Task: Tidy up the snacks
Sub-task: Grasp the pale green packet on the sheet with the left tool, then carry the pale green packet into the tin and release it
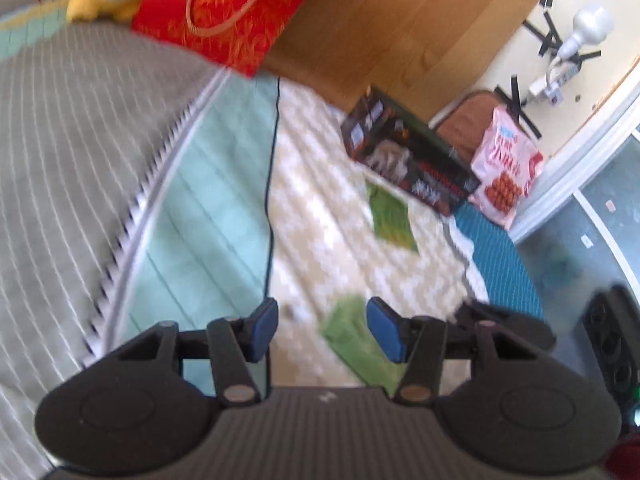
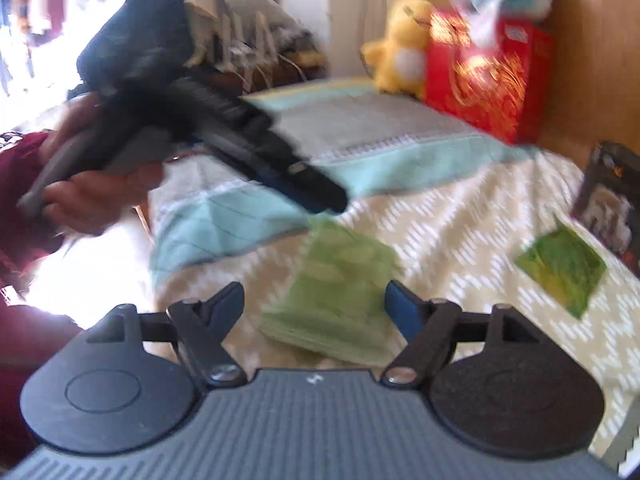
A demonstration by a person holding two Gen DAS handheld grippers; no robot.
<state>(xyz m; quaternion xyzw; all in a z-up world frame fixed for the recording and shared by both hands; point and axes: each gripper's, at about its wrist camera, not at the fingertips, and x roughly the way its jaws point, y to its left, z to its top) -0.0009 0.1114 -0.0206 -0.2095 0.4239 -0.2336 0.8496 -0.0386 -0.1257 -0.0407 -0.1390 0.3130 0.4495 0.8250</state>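
Observation:
Two green snack packets lie on the patterned bedspread [image 1: 320,208]. The near packet [image 1: 352,340] [image 2: 340,300] lies just ahead of both grippers. The far packet [image 1: 390,216] [image 2: 560,268] lies near a black snack box [image 1: 408,156] [image 2: 612,196]. A pink snack bag [image 1: 506,164] leans beside the box. My left gripper [image 1: 322,328] is open and empty above the near packet; it also shows in the right wrist view [image 2: 316,188]. My right gripper [image 2: 314,312] is open and empty, with the near packet between its fingers' line.
A red gift bag [image 1: 224,16] [image 2: 484,80] and a yellow plush toy [image 2: 400,44] stand at the wooden headboard [image 1: 400,20]. A grey and mint blanket [image 1: 80,160] covers the bed's left. A white lamp [image 1: 580,36] stands by the wall.

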